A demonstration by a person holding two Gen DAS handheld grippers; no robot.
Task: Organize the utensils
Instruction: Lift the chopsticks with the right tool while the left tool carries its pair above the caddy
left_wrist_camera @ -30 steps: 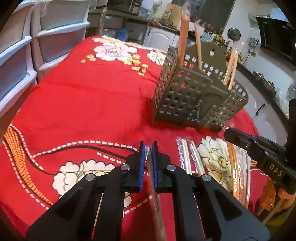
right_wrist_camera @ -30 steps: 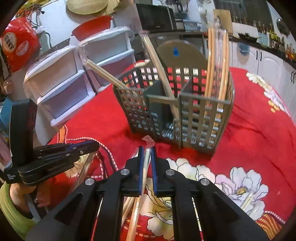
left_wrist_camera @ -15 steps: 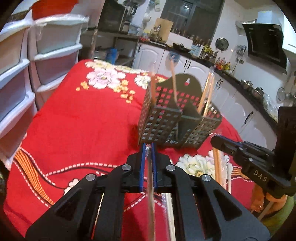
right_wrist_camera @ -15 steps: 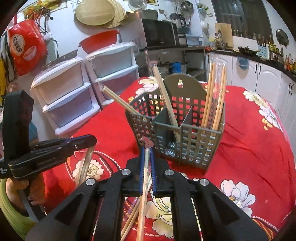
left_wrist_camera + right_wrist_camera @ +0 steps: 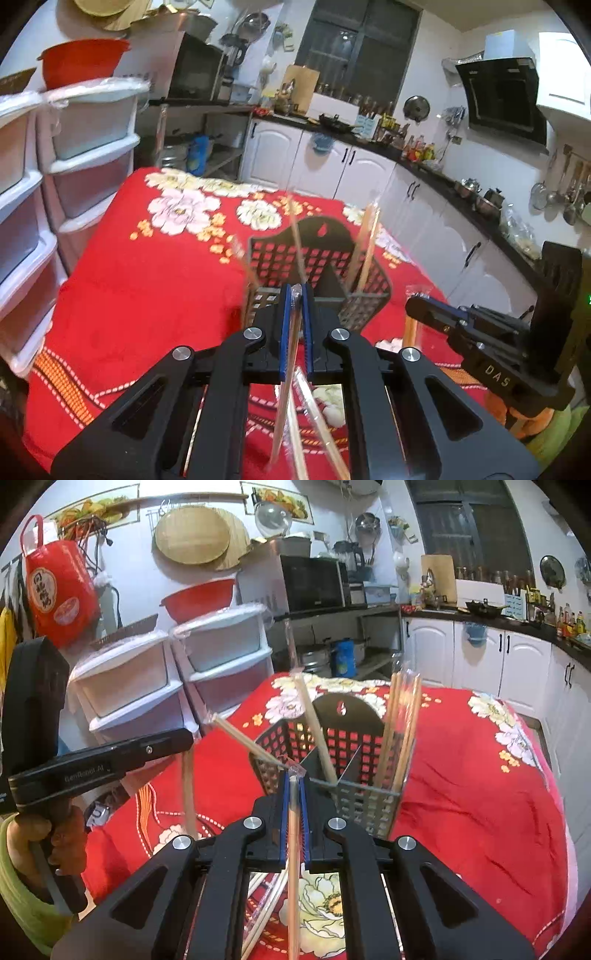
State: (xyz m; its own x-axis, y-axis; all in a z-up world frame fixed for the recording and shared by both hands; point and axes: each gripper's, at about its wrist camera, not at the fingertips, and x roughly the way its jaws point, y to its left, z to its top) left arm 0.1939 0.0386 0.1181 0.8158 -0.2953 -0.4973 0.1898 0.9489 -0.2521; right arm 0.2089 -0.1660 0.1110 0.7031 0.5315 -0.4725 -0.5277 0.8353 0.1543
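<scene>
A grey slotted utensil caddy (image 5: 317,266) (image 5: 354,749) stands on the red flowered tablecloth (image 5: 147,280), with several wrapped chopstick pairs (image 5: 400,723) leaning in its compartments. My left gripper (image 5: 294,295) is shut on a plastic-wrapped chopstick pair (image 5: 284,387) that hangs down below its pads, held above the cloth in front of the caddy. My right gripper (image 5: 293,779) is shut on another wrapped chopstick pair (image 5: 293,878), also hanging down, just short of the caddy's near corner. Each gripper shows in the other's view: the right gripper (image 5: 472,332), the left gripper (image 5: 110,760).
More wrapped chopsticks (image 5: 258,904) lie on the cloth under the grippers. White plastic drawer units (image 5: 177,686) stand at the table's left side. Kitchen cabinets (image 5: 332,170) and a counter run behind and to the right. A hand in a green sleeve (image 5: 33,849) holds the left gripper.
Both grippers have risen from the cloth with their chopstick pairs, and the caddy now looks lower and smaller. Both stayed shut.
</scene>
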